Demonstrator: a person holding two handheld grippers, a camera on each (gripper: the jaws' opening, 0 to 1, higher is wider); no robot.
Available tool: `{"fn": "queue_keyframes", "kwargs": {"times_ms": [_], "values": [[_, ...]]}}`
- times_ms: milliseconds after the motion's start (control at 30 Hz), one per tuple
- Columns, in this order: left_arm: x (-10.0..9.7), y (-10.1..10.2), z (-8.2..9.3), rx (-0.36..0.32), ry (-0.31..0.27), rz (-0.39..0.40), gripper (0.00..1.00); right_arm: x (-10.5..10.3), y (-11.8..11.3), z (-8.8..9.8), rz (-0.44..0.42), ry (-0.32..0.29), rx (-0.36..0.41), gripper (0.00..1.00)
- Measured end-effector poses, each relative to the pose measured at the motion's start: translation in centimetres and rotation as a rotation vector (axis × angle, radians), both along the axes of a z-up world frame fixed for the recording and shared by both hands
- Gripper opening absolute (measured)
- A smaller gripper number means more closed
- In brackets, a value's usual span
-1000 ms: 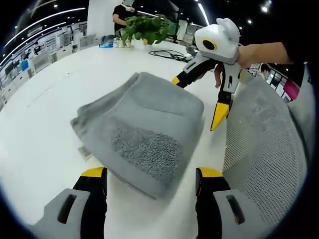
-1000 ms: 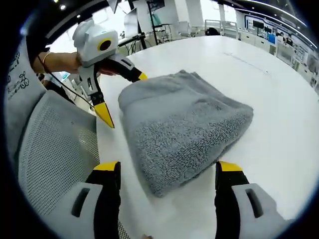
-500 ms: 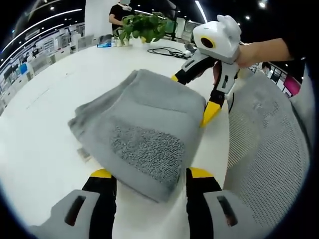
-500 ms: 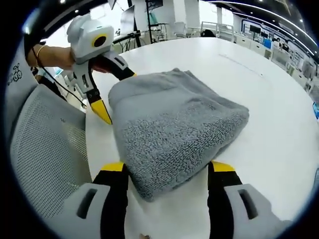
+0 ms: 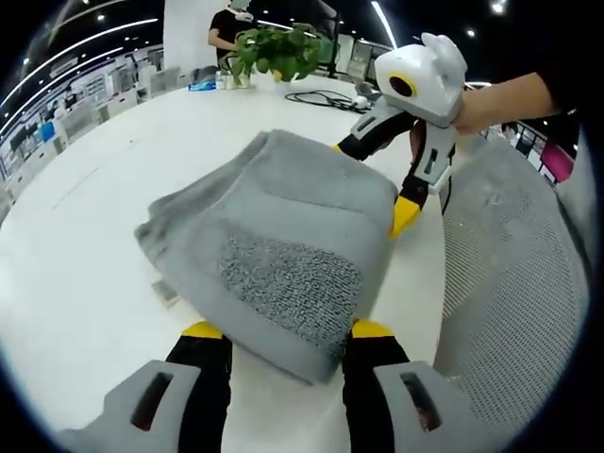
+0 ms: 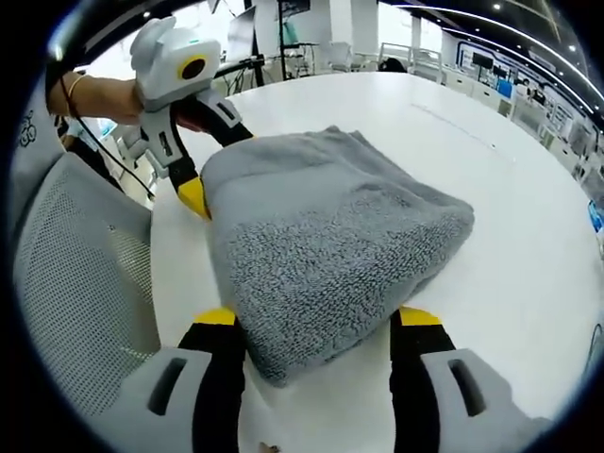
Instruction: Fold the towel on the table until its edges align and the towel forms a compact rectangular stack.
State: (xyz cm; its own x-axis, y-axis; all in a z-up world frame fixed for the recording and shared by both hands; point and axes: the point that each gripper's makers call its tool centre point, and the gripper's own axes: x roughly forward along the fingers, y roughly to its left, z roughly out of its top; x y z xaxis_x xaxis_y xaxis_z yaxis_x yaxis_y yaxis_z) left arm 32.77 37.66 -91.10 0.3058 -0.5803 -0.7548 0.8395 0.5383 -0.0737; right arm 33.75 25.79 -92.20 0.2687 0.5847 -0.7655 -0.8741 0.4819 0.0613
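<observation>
White round table [image 5: 85, 283] under office lights, a potted plant [image 5: 274, 49] at its far edge, and the grey towel [image 5: 274, 236] lies folded into a thick stack near the table's near rim beside a mesh chair [image 5: 510, 274]. Left gripper [image 5: 283, 332] has its jaws spread around one end of the stack, yellow tips at either side of the fold, not pinching it. Right gripper [image 6: 316, 319] straddles the opposite end the same way, jaws parted, towel edge lying between them.
</observation>
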Motion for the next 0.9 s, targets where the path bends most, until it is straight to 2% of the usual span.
{"fn": "queue_keyframes", "kwargs": {"times_ms": [300,667,800,900], "values": [[2.2,0.1,-0.2,0.03,-0.021,-0.035,0.47,1.9,0.0,-0.2,-0.024,0.001,0.009,0.62],[5.7,0.2,-0.2,0.034,-0.048,-0.044,0.46,6.0,0.4,-0.3,-0.021,-0.058,-0.024,0.62],[7.2,0.3,-0.3,0.046,-0.064,-0.048,0.46,7.8,0.6,0.3,-0.017,-0.119,-0.03,0.61],[8.3,0.5,-0.3,0.048,-0.069,-0.046,0.45,9.1,0.5,0.2,-0.015,-0.119,-0.033,0.6]]}}
